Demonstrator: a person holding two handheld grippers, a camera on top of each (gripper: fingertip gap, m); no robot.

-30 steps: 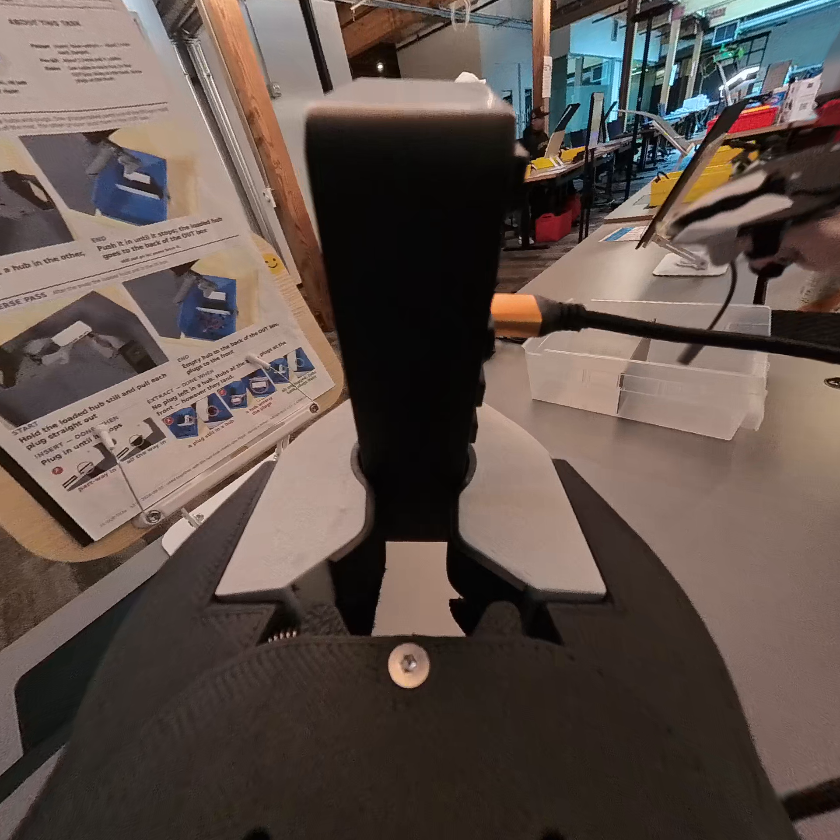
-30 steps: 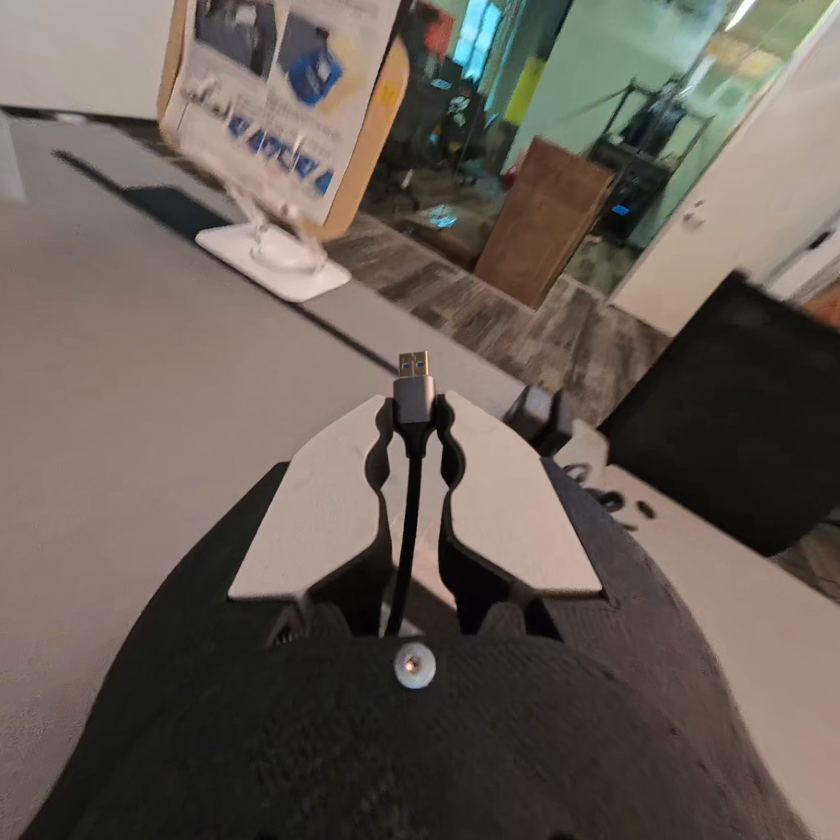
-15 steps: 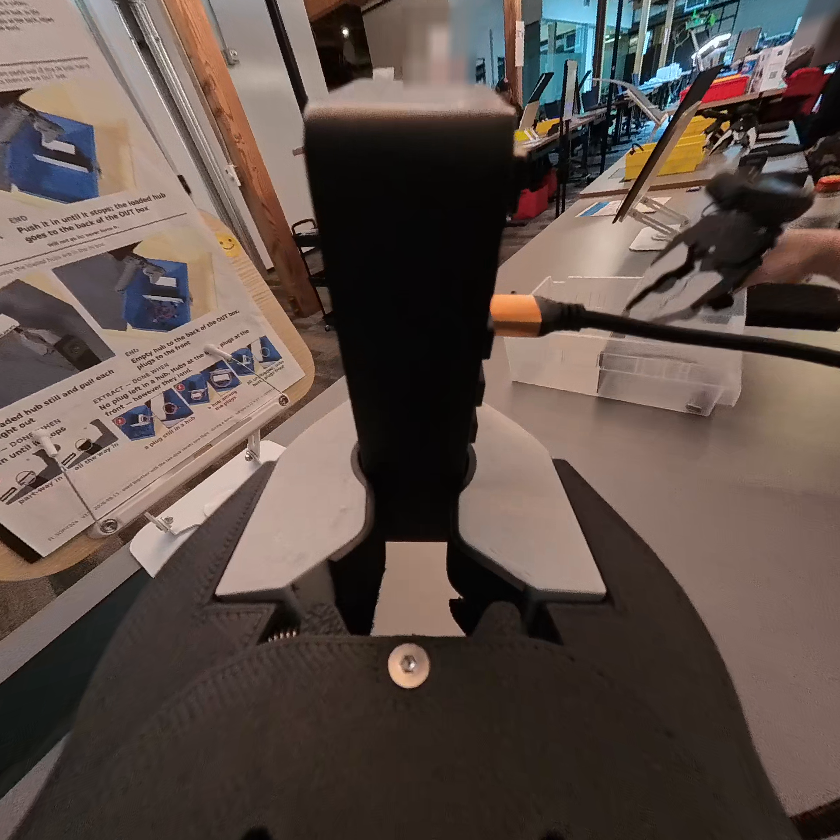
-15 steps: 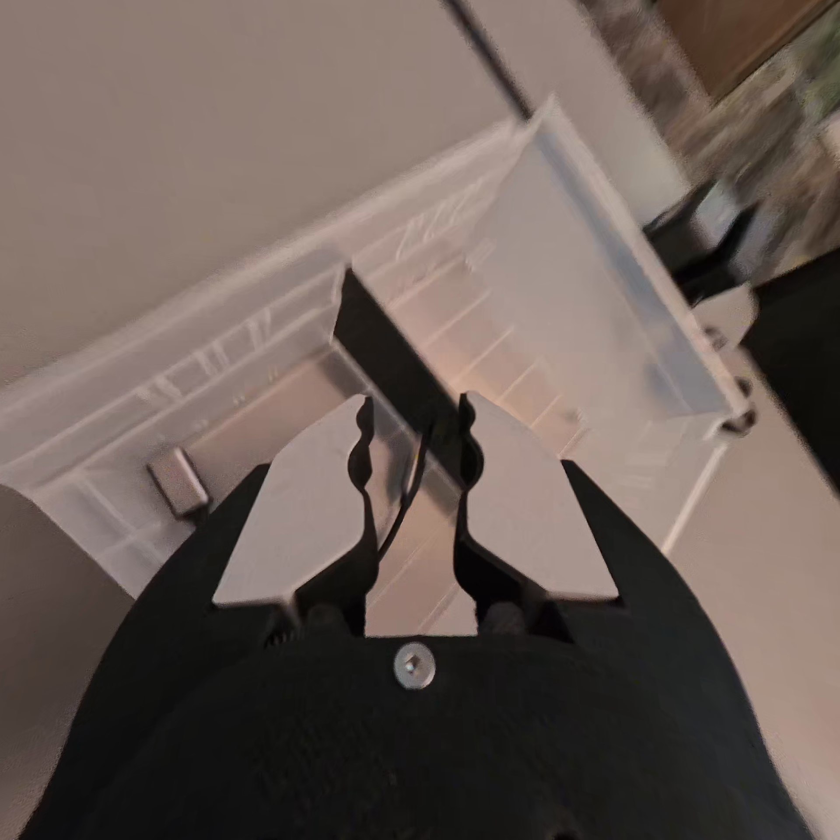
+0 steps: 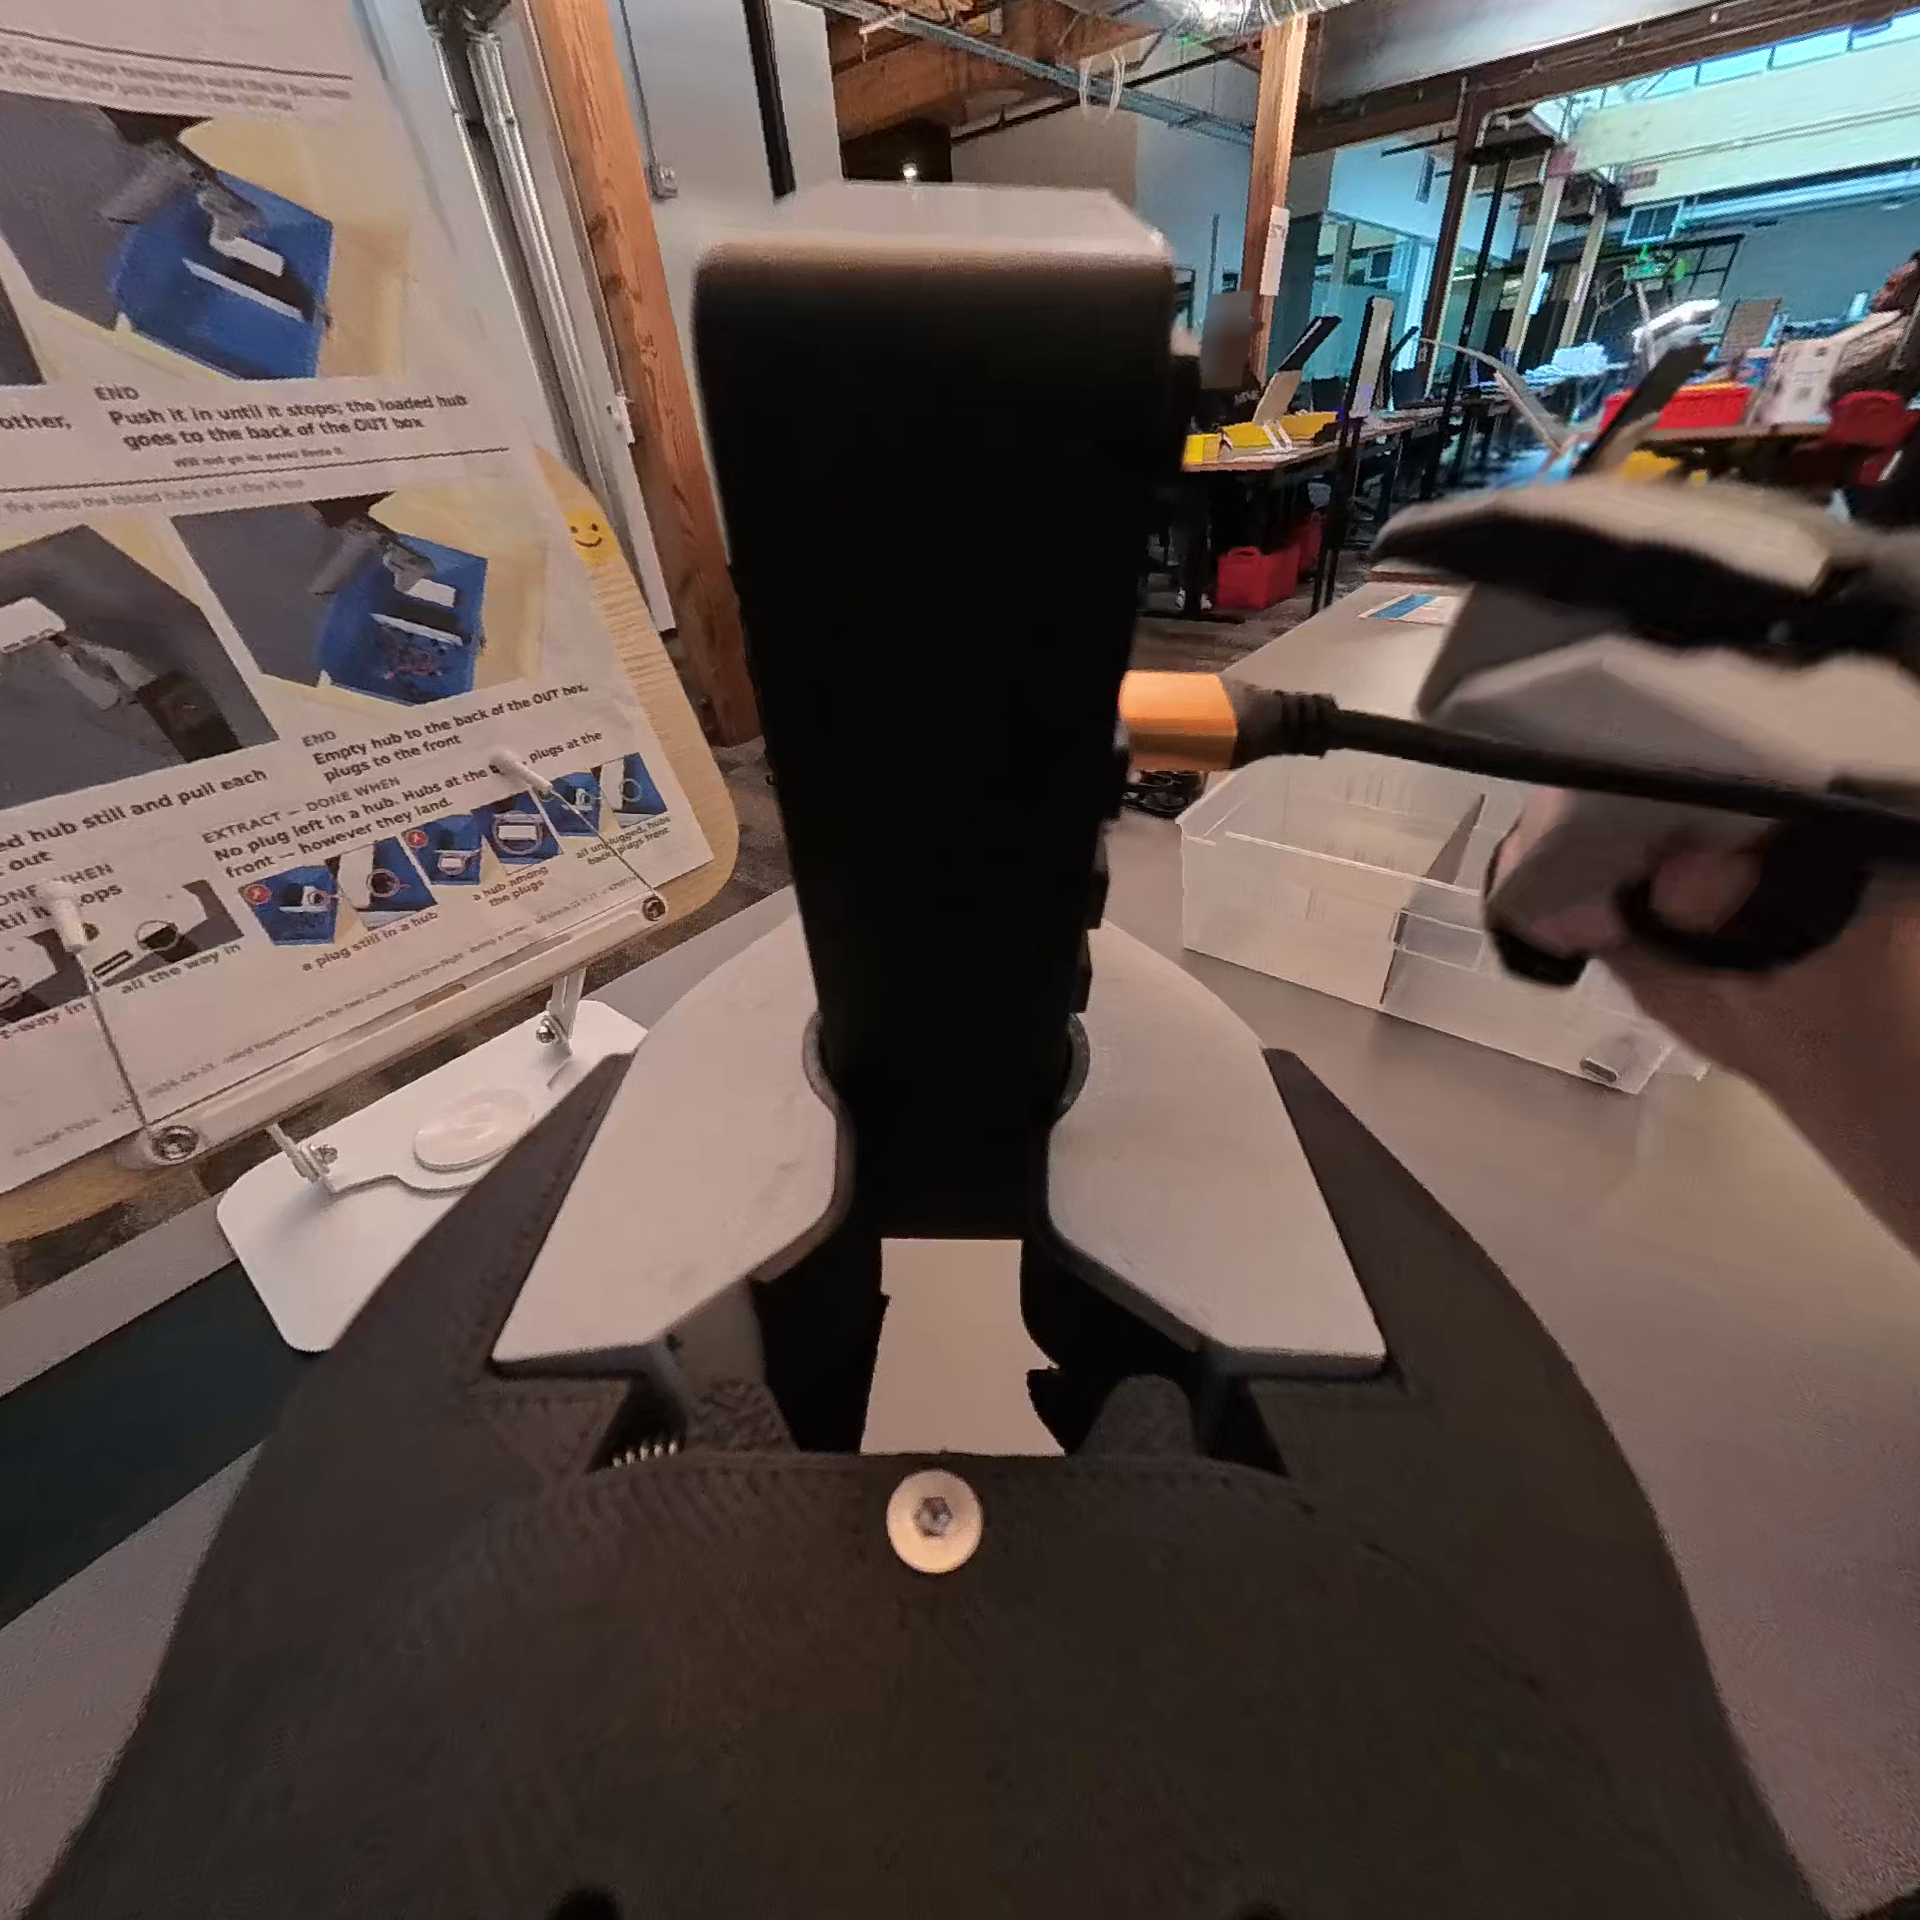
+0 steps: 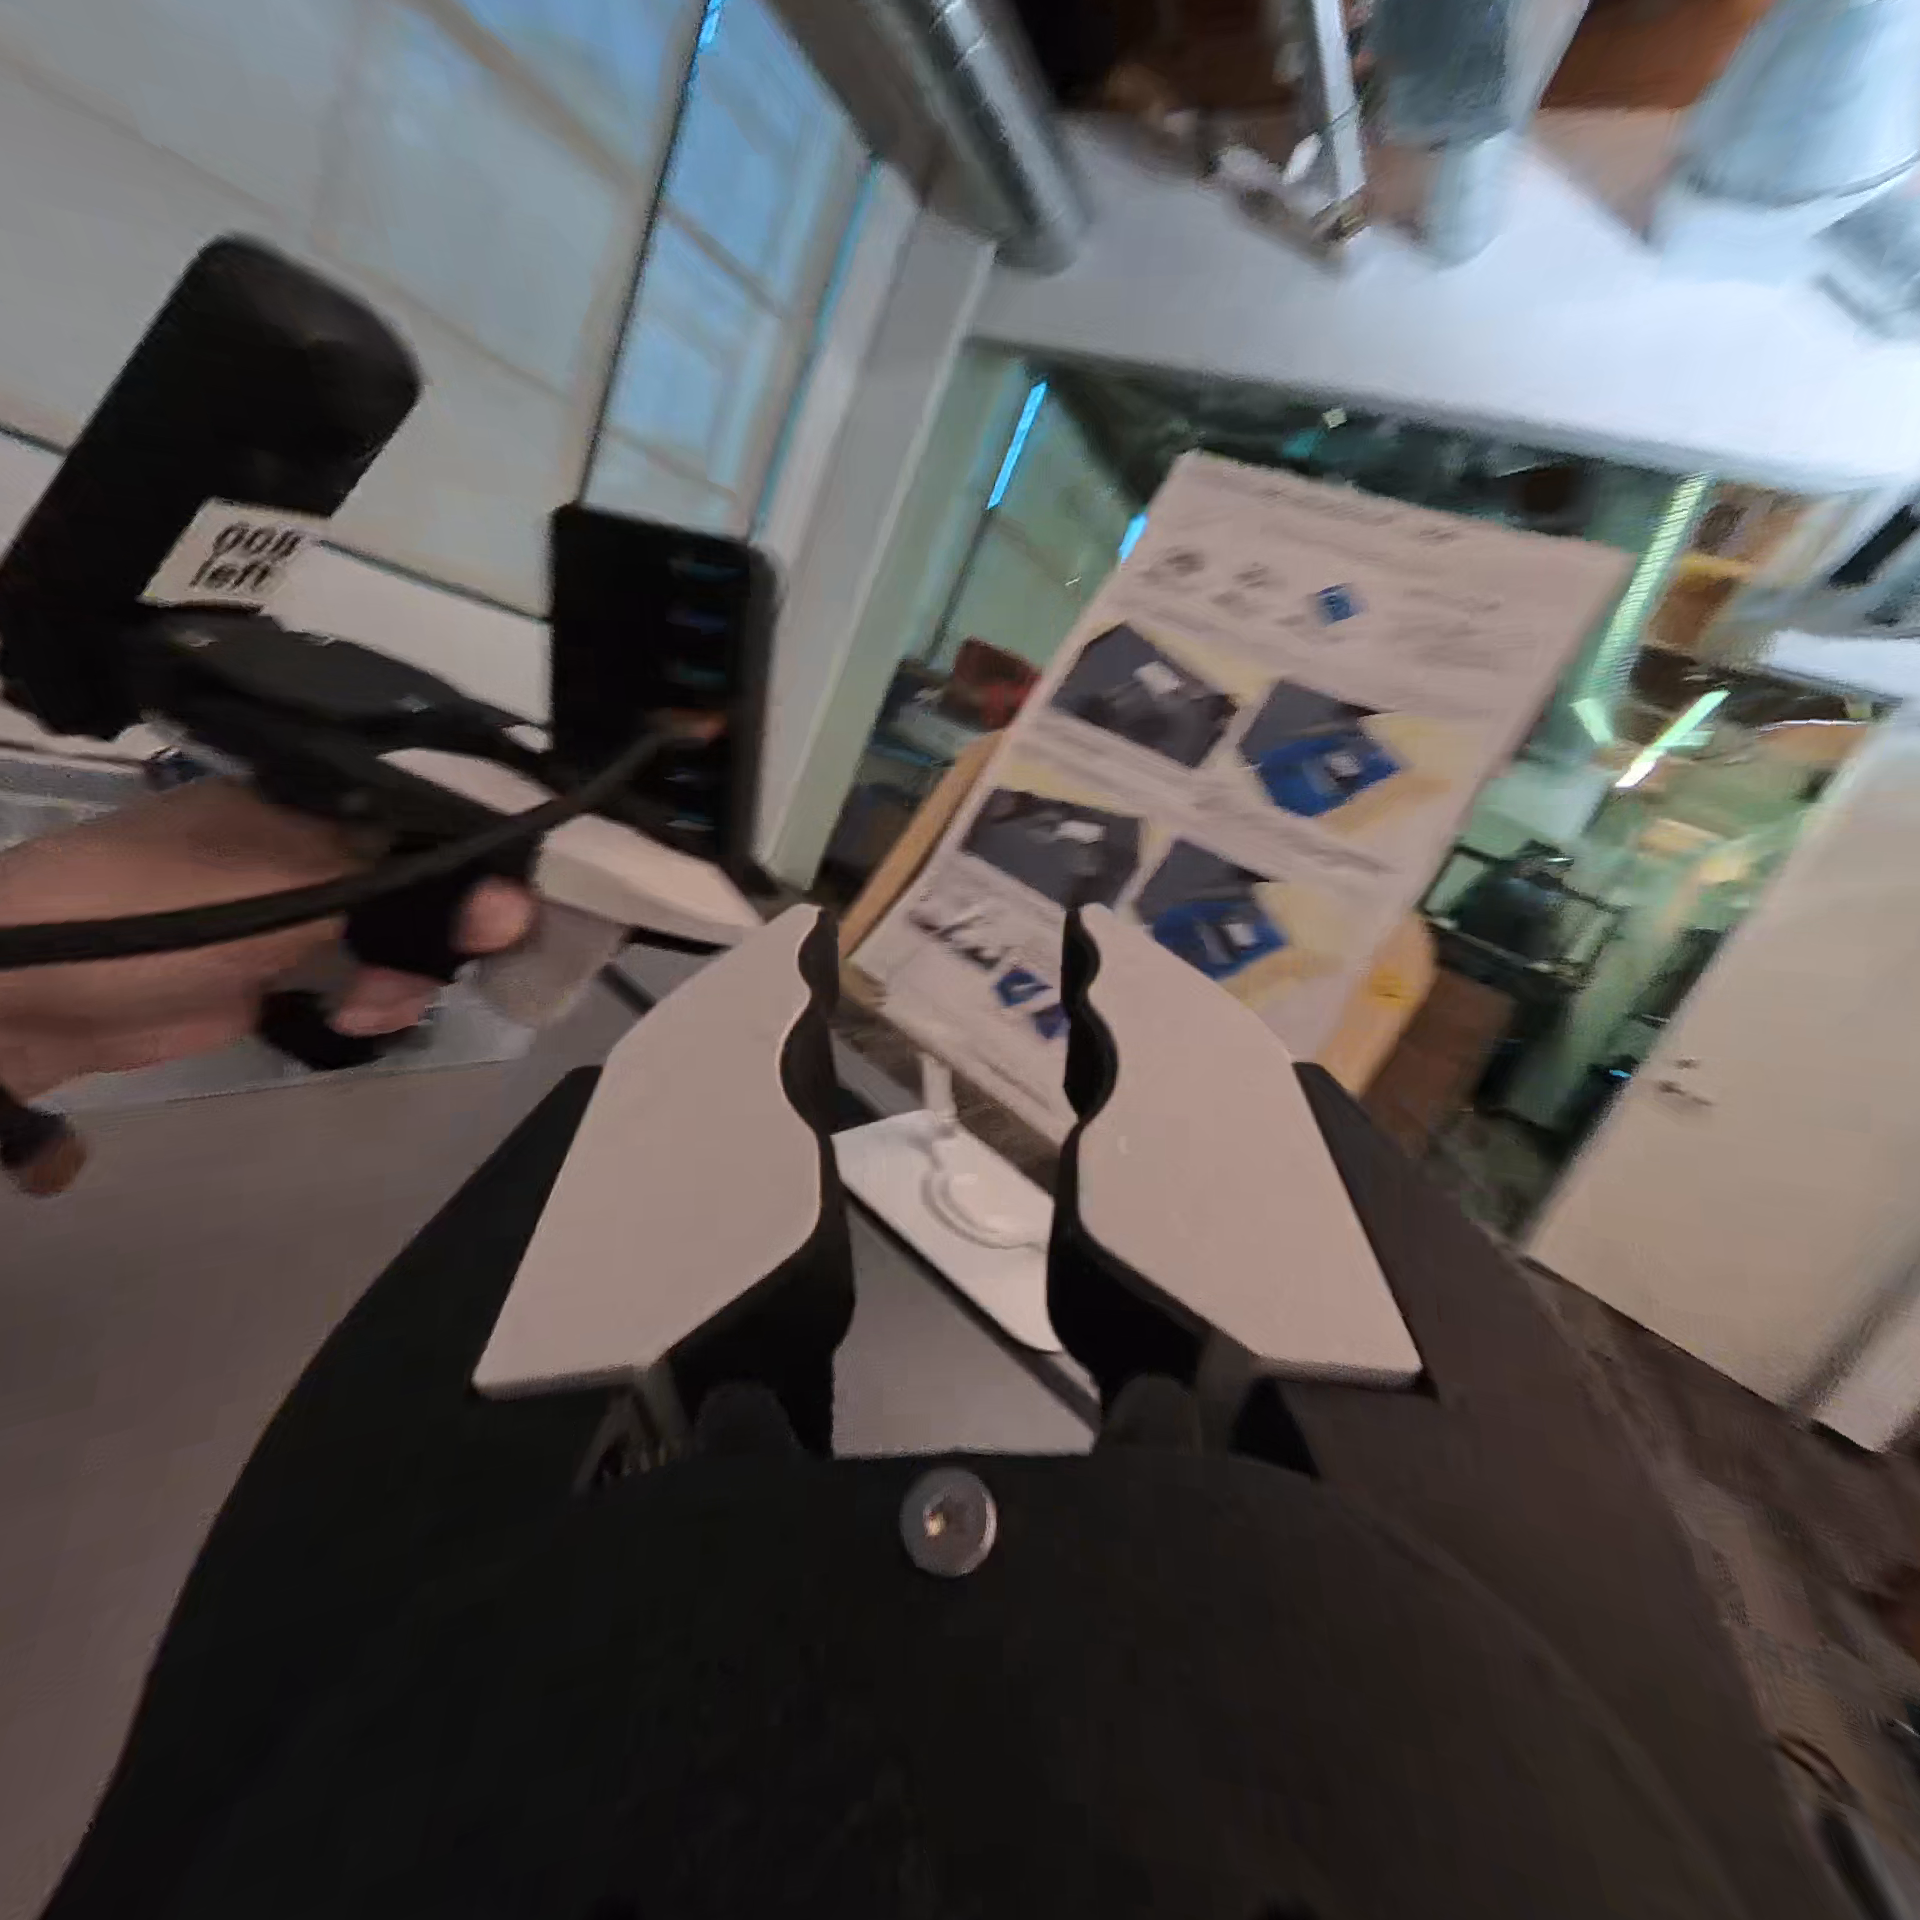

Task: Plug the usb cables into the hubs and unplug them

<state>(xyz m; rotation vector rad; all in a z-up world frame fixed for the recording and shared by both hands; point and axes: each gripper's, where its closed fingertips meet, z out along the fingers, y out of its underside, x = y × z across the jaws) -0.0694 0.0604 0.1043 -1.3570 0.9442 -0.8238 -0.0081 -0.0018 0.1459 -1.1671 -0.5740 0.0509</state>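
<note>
A black hub is held upright between the fingers of the left gripper, which is clamped on its lower end. An orange plug is seated in a port on the hub's right side, and its black cable is led off to the right. The right gripper is spread apart with nothing between its fingers; in the left wrist view it is seen blurred, close beside the cable and just above it. A clear plastic bin with dividers is set on the grey table behind the cable. A small grey plug is seen at the bin's near corner. An instruction board is stood on a white stand to the left of the hub.
</note>
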